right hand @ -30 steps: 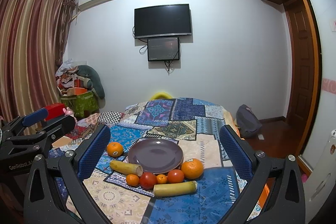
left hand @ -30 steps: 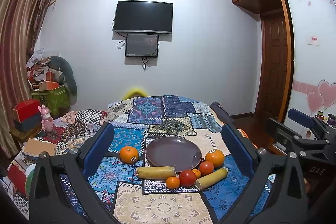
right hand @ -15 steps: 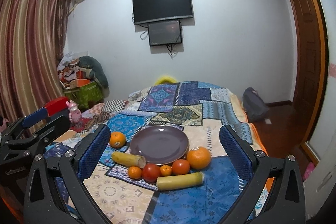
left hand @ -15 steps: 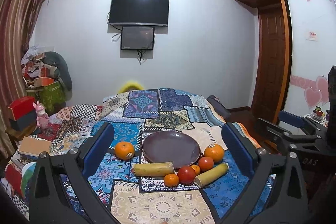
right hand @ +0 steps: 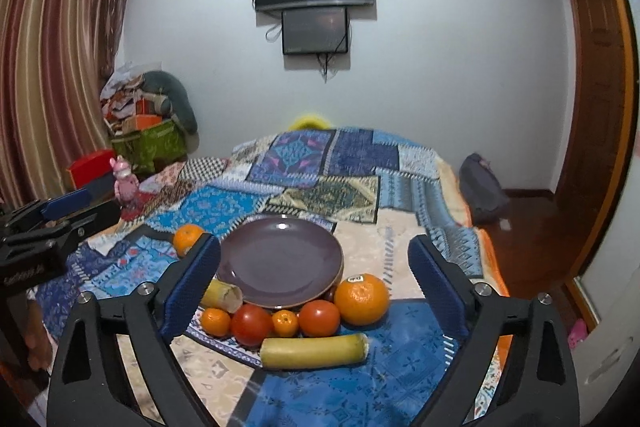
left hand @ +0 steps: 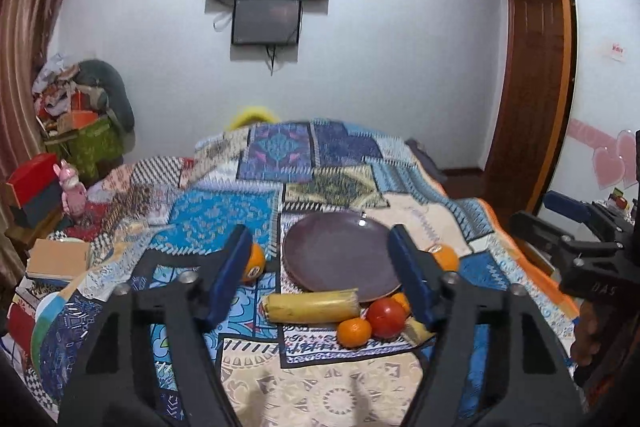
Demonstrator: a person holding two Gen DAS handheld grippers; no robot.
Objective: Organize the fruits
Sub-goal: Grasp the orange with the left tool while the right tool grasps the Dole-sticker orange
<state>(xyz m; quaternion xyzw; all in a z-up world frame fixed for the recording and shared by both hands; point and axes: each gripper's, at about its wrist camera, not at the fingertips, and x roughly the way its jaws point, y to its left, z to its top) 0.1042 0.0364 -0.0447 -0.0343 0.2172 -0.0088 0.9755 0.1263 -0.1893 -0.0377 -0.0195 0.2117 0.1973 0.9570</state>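
Observation:
An empty dark purple plate [right hand: 280, 261] [left hand: 338, 255] sits on a patchwork cloth. In front of it lie a big orange [right hand: 361, 299], two tomatoes [right hand: 251, 324] [right hand: 319, 318], two small mandarins [right hand: 215, 321] [right hand: 285, 323] and a yellow peeled piece [right hand: 314, 351]. A second yellow piece [left hand: 312, 305] lies left of the plate, and another orange [right hand: 188, 238] [left hand: 253, 262] sits further left. My left gripper [left hand: 322, 275] is open above the fruit near the plate's front. My right gripper [right hand: 314, 281] is open, with the fruit row between its fingers.
The patchwork cloth [right hand: 320, 163] covers a bed-like surface. Boxes, a pink toy [right hand: 124, 179] and bags stand at the left. A dark bag [right hand: 482, 193] lies on the floor by the wooden door at the right.
Both grippers have moved forward and down toward the plate and fruit. The left gripper's fingers have narrowed somewhat; both remain empty.

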